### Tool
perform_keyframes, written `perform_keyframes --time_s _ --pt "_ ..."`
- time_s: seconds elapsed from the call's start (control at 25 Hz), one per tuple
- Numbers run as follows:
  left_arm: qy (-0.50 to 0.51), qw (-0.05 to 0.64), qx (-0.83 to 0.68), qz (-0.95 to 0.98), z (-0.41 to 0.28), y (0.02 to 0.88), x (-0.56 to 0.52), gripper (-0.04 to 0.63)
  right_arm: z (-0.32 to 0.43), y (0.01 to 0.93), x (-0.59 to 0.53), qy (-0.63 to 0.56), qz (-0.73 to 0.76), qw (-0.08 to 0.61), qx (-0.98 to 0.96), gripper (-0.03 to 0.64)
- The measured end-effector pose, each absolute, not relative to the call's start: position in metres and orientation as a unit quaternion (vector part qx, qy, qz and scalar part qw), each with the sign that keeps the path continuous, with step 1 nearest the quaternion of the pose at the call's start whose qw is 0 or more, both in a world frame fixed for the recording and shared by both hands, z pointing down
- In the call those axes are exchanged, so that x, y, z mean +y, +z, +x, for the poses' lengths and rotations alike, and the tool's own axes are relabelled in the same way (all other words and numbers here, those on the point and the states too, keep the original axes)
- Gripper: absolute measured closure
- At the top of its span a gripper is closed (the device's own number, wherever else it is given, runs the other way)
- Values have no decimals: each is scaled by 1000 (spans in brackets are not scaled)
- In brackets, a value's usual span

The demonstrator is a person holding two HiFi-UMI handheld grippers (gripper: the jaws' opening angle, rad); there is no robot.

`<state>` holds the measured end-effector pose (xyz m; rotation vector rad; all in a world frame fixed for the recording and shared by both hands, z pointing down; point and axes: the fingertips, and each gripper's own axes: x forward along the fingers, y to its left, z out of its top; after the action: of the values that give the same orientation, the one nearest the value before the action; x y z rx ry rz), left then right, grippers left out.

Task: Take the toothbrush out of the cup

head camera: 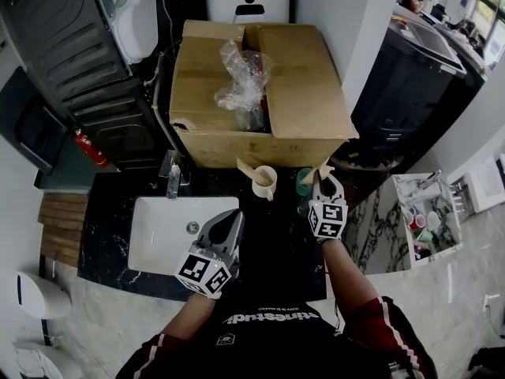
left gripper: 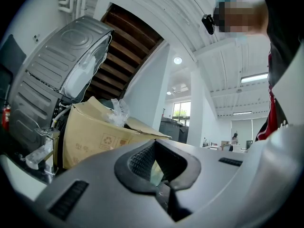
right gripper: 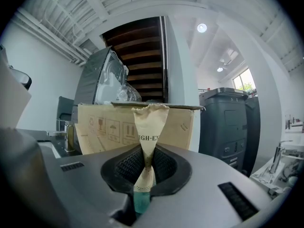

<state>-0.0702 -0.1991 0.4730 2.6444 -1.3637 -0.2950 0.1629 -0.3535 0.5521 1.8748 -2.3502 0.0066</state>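
My right gripper (head camera: 324, 177) is shut on a toothbrush (head camera: 314, 170) in a cream paper wrapper, held just above a green cup (head camera: 304, 179) on the dark counter. In the right gripper view the wrapper (right gripper: 150, 127) stands upright, pinched between the pads of that gripper (right gripper: 145, 167), with a teal handle (right gripper: 140, 201) below. A cream cup (head camera: 265, 182) to the left holds another wrapped toothbrush (head camera: 248, 166). My left gripper (head camera: 234, 218) hovers near the sink's right edge, shut with nothing in it; its jaws (left gripper: 159, 167) meet in the left gripper view.
A white sink (head camera: 150, 247) with a faucet (head camera: 173, 178) is set in the black counter (head camera: 272, 243). A large open cardboard box (head camera: 304, 85) holding crumpled plastic (head camera: 241, 77) stands right behind the cups. A marbled surface (head camera: 367, 227) lies to the right.
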Motion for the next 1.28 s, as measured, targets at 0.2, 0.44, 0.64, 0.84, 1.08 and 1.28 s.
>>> perform_keyframes --time_s 0.2,0.44,0.64,0.84,1.08,1.28 --pt "-97 73 -446 887 -67 473 -195 581 163 544 -352 -3 624 65 -779 561" --pt "-91 68 -430 896 -55 474 -186 581 163 532 -348 -12 624 63 -779 561" --pt "-92 75 -427 896 -52 476 -180 581 163 523 -344 -16 626 59 -778 561" --pt "-93 81 -423 898 -50 480 -174 581 160 515 -337 -23 626 56 -778 561" --pt "-96 79 -421 898 -52 479 -170 581 157 502 -327 -33 626 51 -778 561" --pt "-98 79 -422 898 -52 479 -167 581 158 496 -317 -35 626 46 -778 561"
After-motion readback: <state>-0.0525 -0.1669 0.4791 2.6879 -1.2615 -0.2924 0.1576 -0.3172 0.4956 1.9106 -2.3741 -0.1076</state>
